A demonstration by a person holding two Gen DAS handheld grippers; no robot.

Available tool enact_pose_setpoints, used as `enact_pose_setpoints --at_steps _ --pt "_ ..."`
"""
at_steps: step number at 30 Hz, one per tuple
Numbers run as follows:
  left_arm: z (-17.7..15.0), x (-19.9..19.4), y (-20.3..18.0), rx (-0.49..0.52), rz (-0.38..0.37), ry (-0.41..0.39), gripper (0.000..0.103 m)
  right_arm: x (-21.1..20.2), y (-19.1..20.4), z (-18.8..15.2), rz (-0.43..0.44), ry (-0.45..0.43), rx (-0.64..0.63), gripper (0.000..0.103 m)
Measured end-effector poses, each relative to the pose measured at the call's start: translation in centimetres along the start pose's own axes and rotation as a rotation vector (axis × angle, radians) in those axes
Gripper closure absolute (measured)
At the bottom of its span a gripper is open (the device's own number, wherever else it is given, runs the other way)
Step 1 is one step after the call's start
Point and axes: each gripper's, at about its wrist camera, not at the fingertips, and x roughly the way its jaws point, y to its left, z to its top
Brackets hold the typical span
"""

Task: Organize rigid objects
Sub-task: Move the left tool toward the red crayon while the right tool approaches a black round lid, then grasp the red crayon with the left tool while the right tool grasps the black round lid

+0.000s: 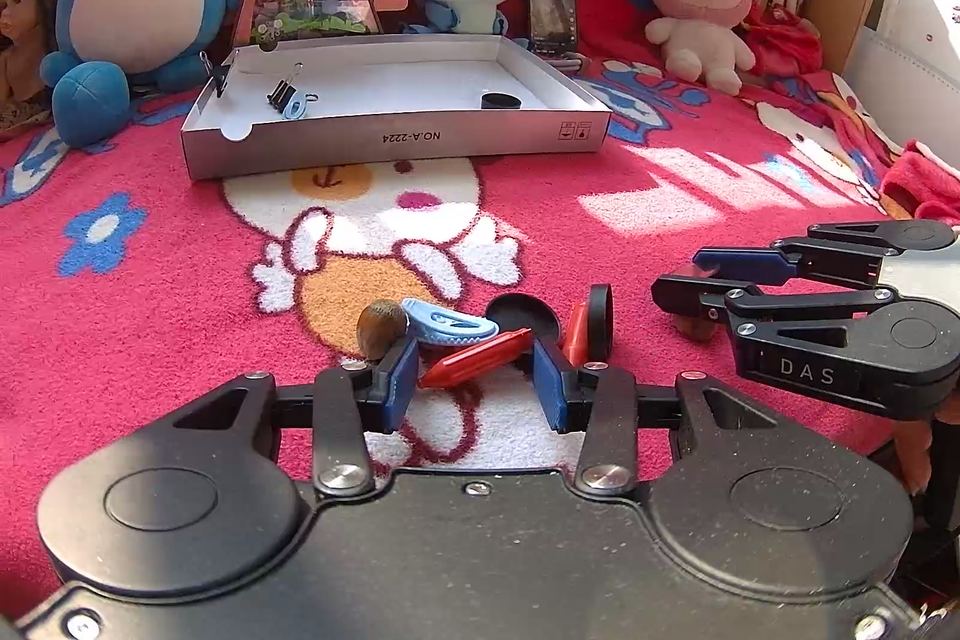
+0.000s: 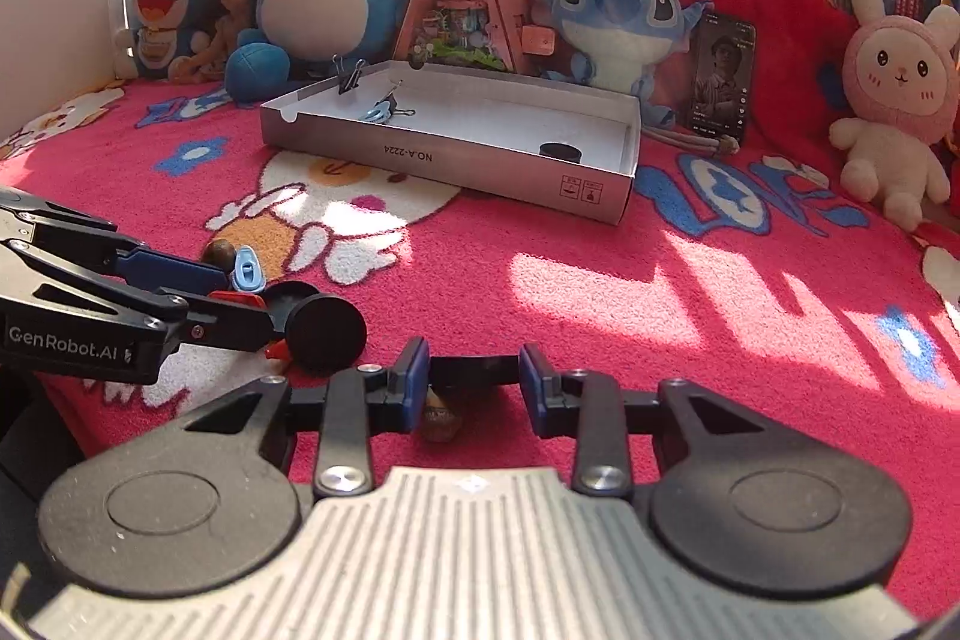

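Two low cameras looking across the blanket

We see from both grippers, close to the blanket (image 1: 600,196), facing the far box (image 1: 396,142) (image 2: 456,166). Both views share the box and toys.

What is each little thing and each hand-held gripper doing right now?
Left hand-held gripper: open, around the red clip.
Right hand-held gripper: open, over a brown nut.
Red clip: lying on the blanket, not gripped.
Blue clip: lying in the pile.
Black disc: standing on edge.
Box: open.
Binder clip: lying in the box.
Black cap: lying flat in the box.
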Motion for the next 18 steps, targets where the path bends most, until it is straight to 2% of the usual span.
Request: enact_pose_setpoints --at_steps 3,7,10,11,13,15,18 --pt "-0.4 -0.1 0.1 0.042 0.038 -0.014 0.063 0.4 -0.8 0.0 -0.027 0.004 0.044 0.062" --pt "-0.5 -0.3 1.0 0.040 0.055 -0.021 0.063 0.7 -1.1 -0.2 -0.065 -0.005 0.061 0.060" --pt "-0.4 -0.4 1.7 0.026 0.075 -0.025 0.063 1.0 -1.4 -0.2 -0.073 -0.010 0.087 0.056" --pt "-0.4 -0.5 2.0 0.020 0.081 -0.026 0.063 0.9 -1.5 -0.2 -0.074 -0.012 0.093 0.049" --pt "-0.4 -0.9 2.3 0.008 0.087 -0.028 0.059 0.8 -1.6 -0.2 -0.081 -0.016 0.098 0.047" --pt "-0.6 -1.2 2.5 -0.009 0.082 -0.024 0.049 0.7 -1.6 -0.3 -0.094 -0.022 0.099 0.043" --pt "-1.0 -1.6 2.6 -0.037 0.089 -0.023 0.049 0.3 -1.8 -0.5 -0.122 -0.043 0.112 0.040"
